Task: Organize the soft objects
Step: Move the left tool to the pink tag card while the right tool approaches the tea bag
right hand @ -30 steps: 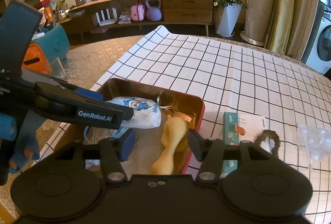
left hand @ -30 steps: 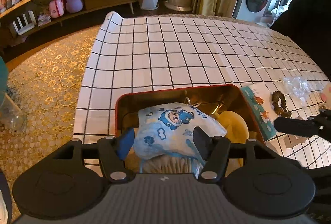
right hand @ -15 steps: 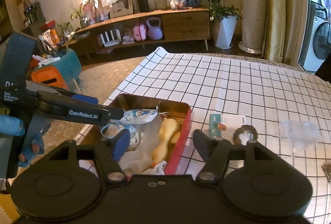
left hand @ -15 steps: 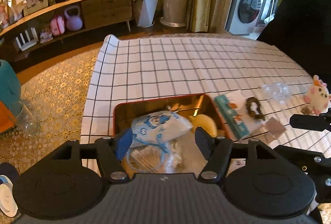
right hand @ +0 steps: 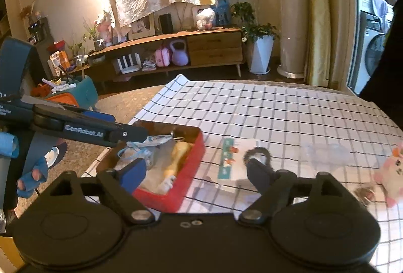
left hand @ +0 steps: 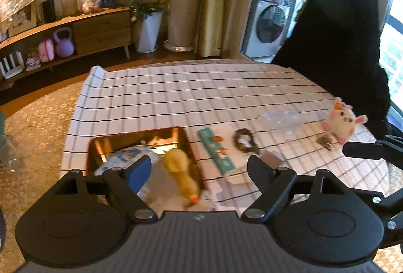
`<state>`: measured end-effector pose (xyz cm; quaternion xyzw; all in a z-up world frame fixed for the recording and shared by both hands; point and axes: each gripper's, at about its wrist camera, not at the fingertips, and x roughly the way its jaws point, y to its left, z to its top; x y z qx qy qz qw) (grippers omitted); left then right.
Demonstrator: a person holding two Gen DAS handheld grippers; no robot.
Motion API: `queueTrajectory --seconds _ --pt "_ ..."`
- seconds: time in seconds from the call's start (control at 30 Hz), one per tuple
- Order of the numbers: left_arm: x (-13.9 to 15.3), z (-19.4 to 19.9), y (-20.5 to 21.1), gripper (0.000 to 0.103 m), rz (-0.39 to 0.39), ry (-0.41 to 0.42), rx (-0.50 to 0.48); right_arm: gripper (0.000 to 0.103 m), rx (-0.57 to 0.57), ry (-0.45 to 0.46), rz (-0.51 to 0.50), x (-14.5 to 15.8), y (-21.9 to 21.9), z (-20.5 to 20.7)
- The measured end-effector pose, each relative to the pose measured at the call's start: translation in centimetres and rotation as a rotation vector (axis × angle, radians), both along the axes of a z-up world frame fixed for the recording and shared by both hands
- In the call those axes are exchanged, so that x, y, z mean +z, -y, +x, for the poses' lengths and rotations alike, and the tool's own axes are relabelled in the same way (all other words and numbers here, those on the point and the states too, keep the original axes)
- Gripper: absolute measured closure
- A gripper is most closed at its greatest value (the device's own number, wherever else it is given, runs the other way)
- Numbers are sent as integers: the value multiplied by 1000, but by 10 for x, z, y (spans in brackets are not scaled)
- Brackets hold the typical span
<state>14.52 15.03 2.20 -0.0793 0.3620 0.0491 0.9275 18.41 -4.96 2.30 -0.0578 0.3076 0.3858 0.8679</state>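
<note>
Soft objects lie partly in a red tray near the front left corner of the desk, which is covered by a white cloth with a black grid. In the tray rest a blue-printed cloth pouch with a cartoon figure, a yellow plush duck lying lengthwise with its orange beak toward the camera, and pale crumpled material beneath them that is too blurred to name. To the right of the tray, on the cloth, lie a flat packet with a teal edge, then a dark fuzzy ring like a hair tie, a crumpled piece of clear plastic, a small brown item that cannot be made out, and a pink-and-cream plush animal farthest right. The left tool hangs above the near end of the tray, its jaws having just been opening and now standing wide with nothing between them. The right tool hangs over the tray's right rim and the packet, its jaws likewise just opened wide and empty; the hair tie shows just behind its right finger. In the right wrist view the left tool reaches in from the left over the tray's far corner, carried by a hand in a blue fingerless glove.
</note>
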Motion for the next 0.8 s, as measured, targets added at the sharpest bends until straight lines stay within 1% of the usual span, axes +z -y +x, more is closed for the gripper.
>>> queueTrajectory --seconds 0.13,0.23,0.33,0.4,0.43,0.5,0.63,0.73,0.8 --pt "-3 1 20 19 -4 6 -29 12 -19 9 -3 0 23 -3" --pt "-6 2 34 19 -23 18 -56 11 -37 15 -3 -1 44 -5" --pt "-11 6 47 15 -37 25 -78 10 -62 21 -6 -3 67 -5" --pt "-15 10 57 5 -37 24 -92 10 -82 23 -11 -5 81 -4" --pt "-17 12 62 2 -36 26 -97 10 -96 24 -14 -7 89 -3" --pt "-23 17 71 2 -46 34 -116 10 -121 19 -12 -11 106 0" --pt "-36 29 86 2 -91 15 -145 10 -168 -8 -5 -21 133 12" --pt "-47 37 95 2 -111 13 -150 10 -204 -17 -24 -32 149 22" --pt "-55 43 101 2 -107 20 -143 10 -225 -21 -39 -39 158 28"
